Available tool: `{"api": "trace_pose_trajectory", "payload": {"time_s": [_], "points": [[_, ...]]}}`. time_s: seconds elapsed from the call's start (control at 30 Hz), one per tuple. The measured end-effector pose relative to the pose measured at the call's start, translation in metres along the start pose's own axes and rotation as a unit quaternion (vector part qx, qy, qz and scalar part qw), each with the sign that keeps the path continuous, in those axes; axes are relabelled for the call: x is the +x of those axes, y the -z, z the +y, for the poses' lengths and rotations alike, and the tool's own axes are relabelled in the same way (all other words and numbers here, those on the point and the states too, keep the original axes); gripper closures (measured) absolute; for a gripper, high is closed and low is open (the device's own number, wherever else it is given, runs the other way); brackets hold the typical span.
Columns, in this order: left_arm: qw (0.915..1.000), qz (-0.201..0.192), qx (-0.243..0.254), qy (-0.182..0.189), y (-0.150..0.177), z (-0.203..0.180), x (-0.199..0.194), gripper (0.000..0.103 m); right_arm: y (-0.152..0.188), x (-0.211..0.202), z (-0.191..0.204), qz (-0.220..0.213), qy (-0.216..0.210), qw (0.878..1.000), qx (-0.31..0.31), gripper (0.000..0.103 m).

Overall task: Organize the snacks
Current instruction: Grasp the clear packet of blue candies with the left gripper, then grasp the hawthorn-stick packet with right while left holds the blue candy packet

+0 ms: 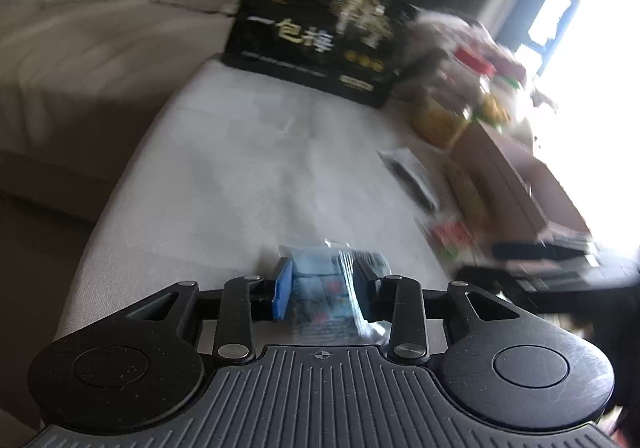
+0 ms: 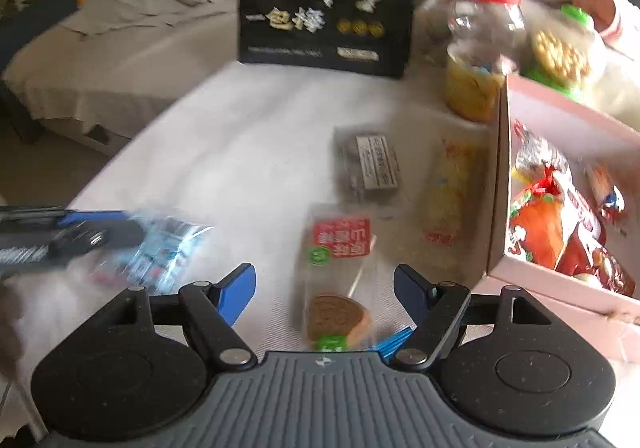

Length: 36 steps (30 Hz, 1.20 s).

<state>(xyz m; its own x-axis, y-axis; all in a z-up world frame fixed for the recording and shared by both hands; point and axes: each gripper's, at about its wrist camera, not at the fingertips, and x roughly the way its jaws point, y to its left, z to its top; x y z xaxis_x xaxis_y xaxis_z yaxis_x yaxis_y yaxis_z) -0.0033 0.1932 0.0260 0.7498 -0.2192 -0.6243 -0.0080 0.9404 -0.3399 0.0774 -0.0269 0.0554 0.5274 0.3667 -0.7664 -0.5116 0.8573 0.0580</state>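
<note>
My left gripper (image 1: 322, 288) is shut on a small blue-and-clear snack packet (image 1: 328, 288), held just above the white table (image 1: 224, 167). It also shows at the left of the right wrist view (image 2: 120, 236) with the packet (image 2: 160, 248). My right gripper (image 2: 324, 284) is open, its jaws either side of a clear packet with a red label and a brown cake (image 2: 338, 276) lying on the table. A grey packet (image 2: 368, 163) and a yellow packet (image 2: 448, 195) lie beyond. A pink box (image 2: 496, 175) at right holds red snack bags (image 2: 552, 224).
A black bag with gold lettering (image 2: 324, 11) stands at the table's far edge. A red-lidded clear jar (image 2: 480, 47) and a cracker pack (image 2: 560, 55) stand behind the box. A grey sofa (image 1: 80, 47) lies beyond the table.
</note>
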Motion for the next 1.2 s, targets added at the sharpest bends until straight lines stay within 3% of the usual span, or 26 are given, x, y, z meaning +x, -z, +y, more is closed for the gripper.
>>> {"api": "trace_pose_trajectory", "payload": {"time_s": [0.13,0.23,0.5,0.63,0.87,1.0,1.1,1.2], "points": [[0.9976,0.014,0.065,-0.017,0.007,-0.024,-0.002,0.066,0.006,0.012,0.013,0.007,-0.006,1.0,-0.021,0.046],[0.9946,0.017,0.097,-0.033,0.01,-0.038,-0.002,0.066,0.007,0.011,0.017,0.007,-0.02,0.999,-0.027,0.047],[0.9923,0.019,0.113,-0.045,0.006,-0.049,-0.001,0.066,0.012,0.012,0.0,-0.002,0.004,1.0,0.0,0.047],[0.9931,0.024,0.101,-0.055,0.007,-0.044,0.0,0.066,0.015,0.012,0.01,-0.004,0.011,1.0,-0.02,0.047],[0.9973,0.017,0.043,-0.056,0.007,-0.02,-0.005,0.066,0.019,0.01,0.042,0.003,-0.022,0.998,-0.058,0.046],[0.9978,0.009,0.024,-0.06,0.006,-0.012,-0.005,0.066,0.021,0.01,0.053,0.005,-0.038,0.997,-0.061,0.037],[0.9982,0.004,0.024,-0.054,0.007,-0.011,-0.008,0.066,0.02,0.01,0.049,0.005,-0.044,0.998,-0.05,0.037],[0.9986,0.0,0.03,-0.045,0.01,-0.013,-0.013,0.066,0.018,0.011,0.038,0.002,-0.001,0.999,-0.035,0.037]]}}
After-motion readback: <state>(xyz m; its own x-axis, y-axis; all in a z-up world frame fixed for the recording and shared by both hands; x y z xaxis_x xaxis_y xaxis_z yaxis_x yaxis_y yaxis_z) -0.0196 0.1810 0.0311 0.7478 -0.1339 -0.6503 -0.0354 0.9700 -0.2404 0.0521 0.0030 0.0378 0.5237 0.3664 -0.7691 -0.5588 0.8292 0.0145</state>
